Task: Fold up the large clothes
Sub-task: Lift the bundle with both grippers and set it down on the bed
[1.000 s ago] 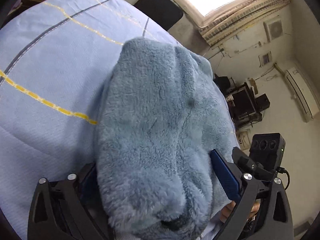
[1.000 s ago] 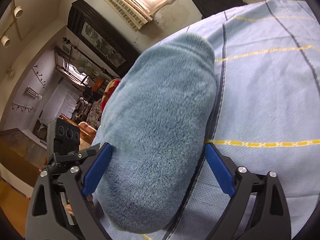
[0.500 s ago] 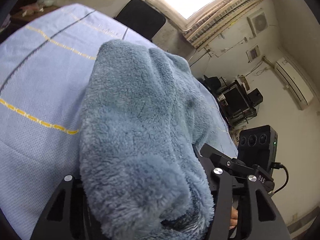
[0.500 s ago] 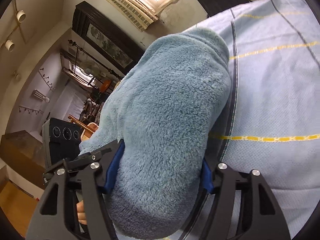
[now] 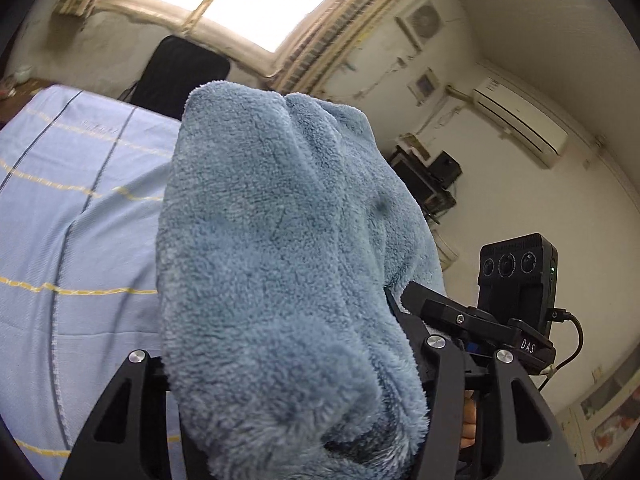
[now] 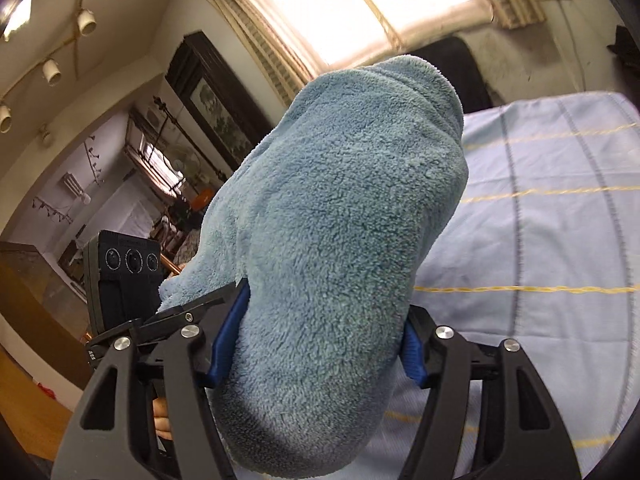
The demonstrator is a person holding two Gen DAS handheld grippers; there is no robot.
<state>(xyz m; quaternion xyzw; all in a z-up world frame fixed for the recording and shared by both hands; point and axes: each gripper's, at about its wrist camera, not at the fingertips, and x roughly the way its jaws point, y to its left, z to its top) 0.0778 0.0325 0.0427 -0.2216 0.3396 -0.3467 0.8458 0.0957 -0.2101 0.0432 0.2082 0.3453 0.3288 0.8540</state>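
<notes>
Blue fleece (image 5: 280, 248) is clamped in the left gripper (image 5: 280, 384) and bunched thickly between the right gripper (image 6: 320, 344) pads (image 6: 228, 340). Fleece is held above the sheet (image 5: 72, 240), covering most of both views.

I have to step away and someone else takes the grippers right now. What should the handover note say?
Left gripper: shut on the blue fleece garment.
Right gripper: shut on the same garment.
The garment is bunched between both grippers, above the light blue striped sheet.
Done: both ends are gripped.
Left: probably lay it flat on the sheet and make the folds; no neat fold shows yet.
</notes>
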